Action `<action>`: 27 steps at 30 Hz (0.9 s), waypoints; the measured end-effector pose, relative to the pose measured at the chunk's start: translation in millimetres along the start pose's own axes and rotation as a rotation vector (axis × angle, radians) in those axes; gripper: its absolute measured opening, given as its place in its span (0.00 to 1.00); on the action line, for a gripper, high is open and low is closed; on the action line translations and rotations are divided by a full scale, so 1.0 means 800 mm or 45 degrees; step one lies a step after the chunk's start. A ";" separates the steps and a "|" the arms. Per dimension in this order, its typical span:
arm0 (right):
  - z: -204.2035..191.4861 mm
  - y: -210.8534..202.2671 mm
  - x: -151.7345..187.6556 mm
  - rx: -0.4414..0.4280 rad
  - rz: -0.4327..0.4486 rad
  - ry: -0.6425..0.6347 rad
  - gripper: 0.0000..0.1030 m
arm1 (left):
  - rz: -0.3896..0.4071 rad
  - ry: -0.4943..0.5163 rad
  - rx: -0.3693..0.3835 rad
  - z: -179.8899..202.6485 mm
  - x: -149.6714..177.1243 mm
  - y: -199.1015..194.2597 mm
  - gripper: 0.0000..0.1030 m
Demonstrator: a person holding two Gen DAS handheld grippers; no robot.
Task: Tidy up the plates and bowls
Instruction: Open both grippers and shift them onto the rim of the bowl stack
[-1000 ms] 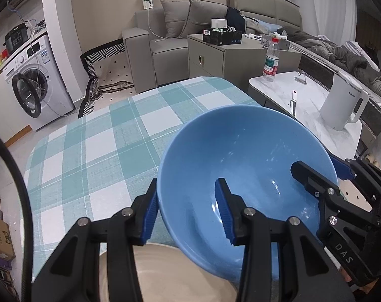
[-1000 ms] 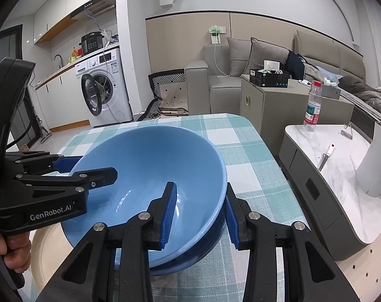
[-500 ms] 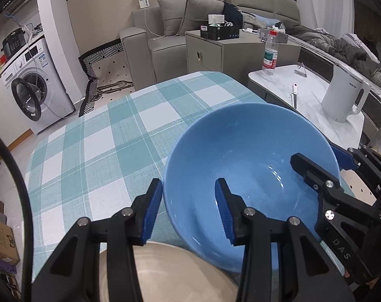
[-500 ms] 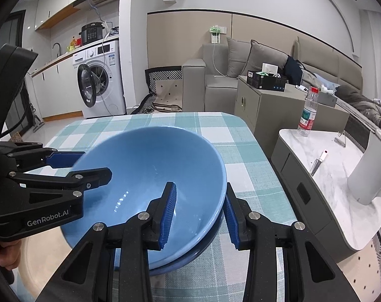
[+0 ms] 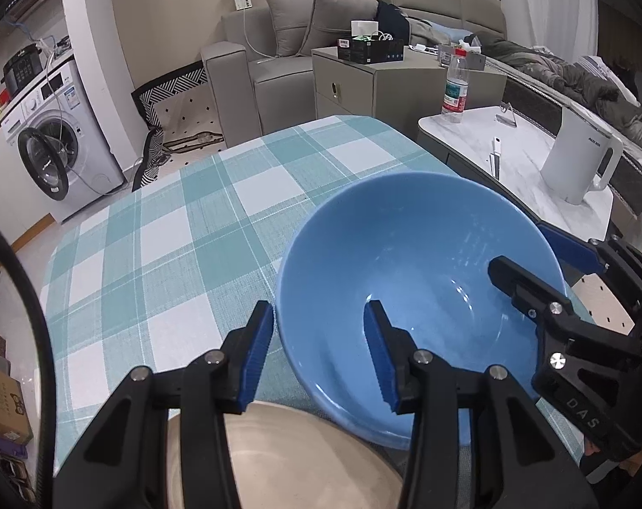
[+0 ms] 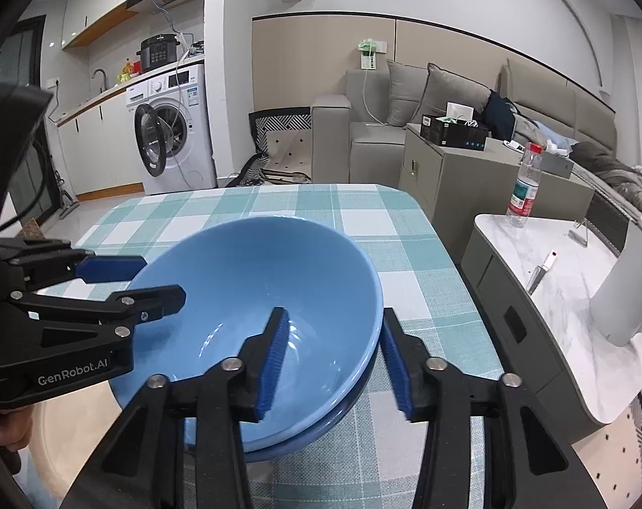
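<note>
Nearest, left claw (image 5: 318, 350): I have its blue pads straddling the near rim of the glossy blue ceramic bowl (image 5: 410, 280), one pad outside the wall, one inside. A sliver of gap shows at the outer pad, so I read it as parted, not pinching.

Right claw (image 6: 333, 354): astride the opposite rim, jaws opening at this moment, the bowl wall between them with clear space on both sides. I am letting go here.

Blue bowl: upright, nested in a second blue bowl (image 6: 321, 432) of like shape whose rim shows just beneath it in the right wrist view. The pair sits on the teal-and-white checked cloth surface (image 5: 172, 229).

Round cream ceramic plate (image 5: 287, 458): under my left claw, just beside the stack; whether the bowls overlap its edge I cannot tell.

Handling, by my judgement: glazed, stiff, moderately heavy, slippery at the pads, liable to chip. Take hold at the rim, pad inside and pad outside. Lifting both together wants a hold on the lower rim.

Farther off: white kettle (image 5: 575, 161) on a marble side table, grey sofa, washing machine.
</note>
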State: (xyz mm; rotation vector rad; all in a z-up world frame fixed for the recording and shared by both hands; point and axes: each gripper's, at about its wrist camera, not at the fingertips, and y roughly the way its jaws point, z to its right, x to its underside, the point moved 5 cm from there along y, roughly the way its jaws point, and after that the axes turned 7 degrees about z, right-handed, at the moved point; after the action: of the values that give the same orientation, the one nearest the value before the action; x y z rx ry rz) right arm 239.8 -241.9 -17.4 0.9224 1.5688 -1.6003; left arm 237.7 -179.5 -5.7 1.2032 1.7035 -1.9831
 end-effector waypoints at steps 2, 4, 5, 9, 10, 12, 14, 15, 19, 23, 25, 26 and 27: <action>0.007 -0.002 -0.001 0.015 -0.001 0.009 0.71 | -0.013 -0.037 0.014 -0.006 0.001 0.000 0.45; 0.015 -0.003 -0.002 0.017 -0.001 0.037 0.80 | -0.021 -0.076 0.022 -0.013 0.002 -0.001 0.49; 0.021 -0.003 -0.003 0.005 0.000 0.065 0.80 | -0.021 -0.090 0.021 -0.017 0.003 -0.002 0.52; 0.040 -0.001 -0.003 -0.008 -0.037 0.141 0.85 | -0.014 -0.148 0.039 -0.027 0.005 -0.006 0.61; 0.044 0.001 -0.003 -0.010 -0.046 0.148 0.86 | -0.015 -0.158 0.044 -0.029 0.006 -0.006 0.62; 0.049 0.001 -0.002 -0.009 -0.060 0.159 0.87 | -0.017 -0.168 0.036 -0.032 0.008 -0.005 0.67; 0.050 0.002 0.000 -0.017 -0.072 0.169 0.93 | -0.012 -0.177 0.031 -0.034 0.010 -0.005 0.76; 0.051 0.002 0.001 -0.023 -0.075 0.176 0.94 | -0.010 -0.183 0.034 -0.034 0.010 -0.005 0.76; 0.054 0.003 0.004 -0.072 -0.094 0.229 0.95 | -0.027 -0.203 0.044 -0.036 0.015 -0.001 0.76; 0.052 0.006 0.008 -0.095 -0.116 0.243 0.96 | -0.037 -0.225 0.014 -0.038 0.018 0.004 0.95; 0.049 0.008 0.010 -0.098 -0.128 0.241 0.96 | -0.035 -0.239 0.017 -0.038 0.019 0.005 0.97; 0.048 0.009 0.011 -0.102 -0.130 0.244 0.96 | -0.040 -0.248 0.022 -0.039 0.020 0.006 0.97; 0.047 0.010 0.012 -0.107 -0.134 0.247 0.96 | -0.048 -0.262 0.030 -0.040 0.021 0.008 0.97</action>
State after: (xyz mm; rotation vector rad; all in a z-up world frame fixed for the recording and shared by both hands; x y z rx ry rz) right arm 241.2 -279.6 -29.2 0.9880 1.8316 -1.5406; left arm 244.4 -147.2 -21.5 0.9430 1.6166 -2.0741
